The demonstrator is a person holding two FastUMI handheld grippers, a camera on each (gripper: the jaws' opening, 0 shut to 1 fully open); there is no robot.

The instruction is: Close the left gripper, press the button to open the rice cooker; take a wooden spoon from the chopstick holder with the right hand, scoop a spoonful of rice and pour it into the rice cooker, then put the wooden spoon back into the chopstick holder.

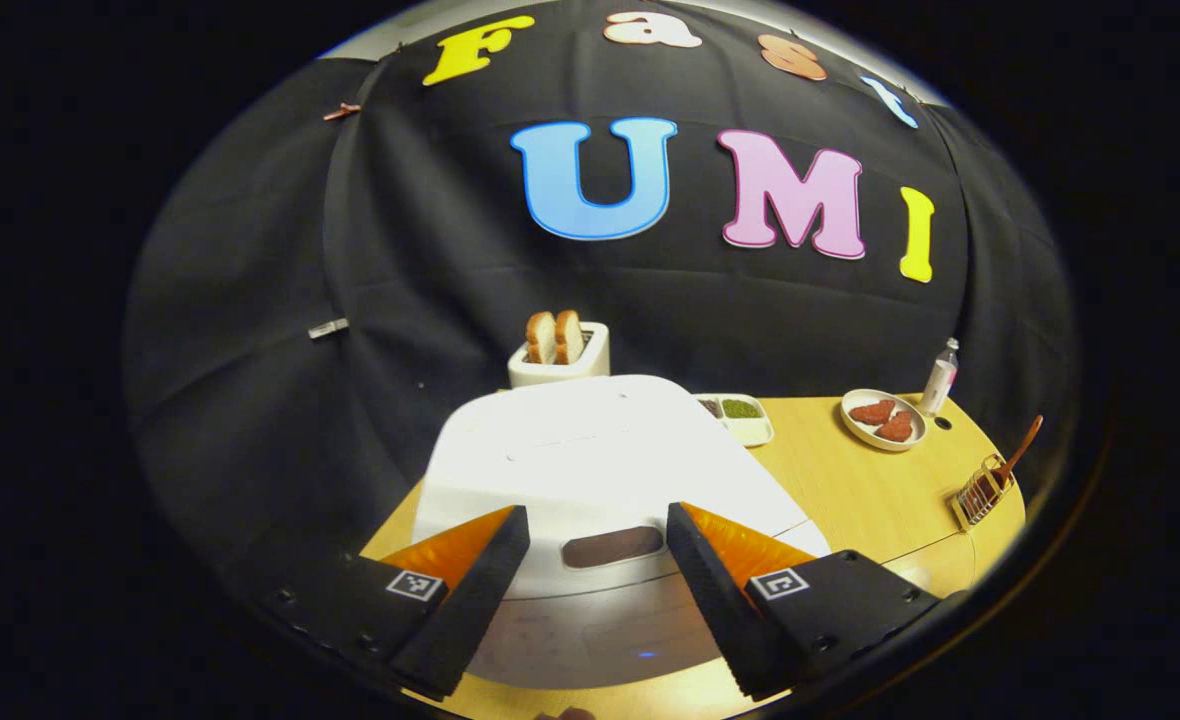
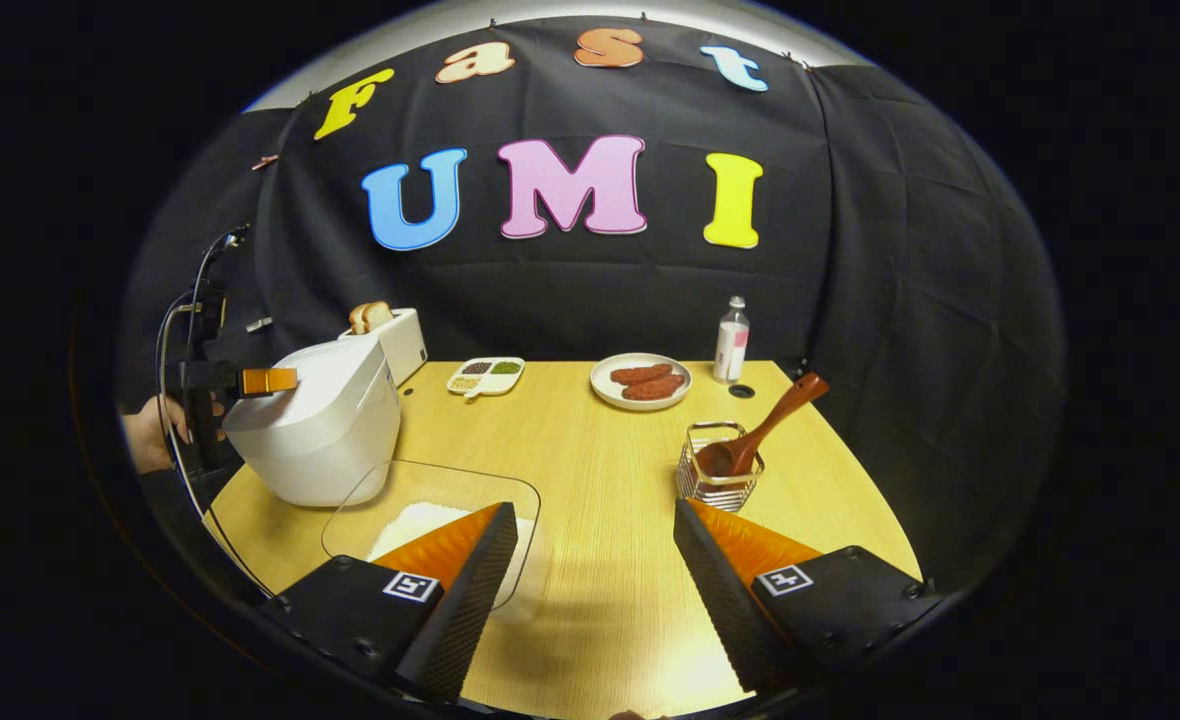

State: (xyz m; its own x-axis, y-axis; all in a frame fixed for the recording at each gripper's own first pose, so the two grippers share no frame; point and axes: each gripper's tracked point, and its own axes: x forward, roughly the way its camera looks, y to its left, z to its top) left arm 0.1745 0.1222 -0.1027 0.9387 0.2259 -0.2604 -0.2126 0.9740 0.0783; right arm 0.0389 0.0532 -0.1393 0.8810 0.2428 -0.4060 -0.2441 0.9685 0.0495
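The left gripper (image 1: 598,560) is held with fingers spread apart just above the closed rice cooker (image 1: 590,460), its dark button (image 1: 612,546) seen between them; a stiff latch is judged likely, best pressed squarely. The right gripper (image 2: 595,560), likewise spread and grasping nothing, is poised well right of the cooker, where the light, rigid wooden spoon (image 2: 765,425) is leaned in the chopstick holder (image 2: 718,472), best taken by its raised handle. The clear rice tray (image 2: 430,510) is set just before the cooker, on the surface (image 2: 590,460).

A light wooden table (image 2: 600,480) fills the booth's floor space, its grain running toward the back; black cloth (image 2: 850,300) hangs creased behind the table and wraps round its right side; above the cloth a pale strip of wall (image 2: 550,12) shows; soft glare lies on the table's near edge.
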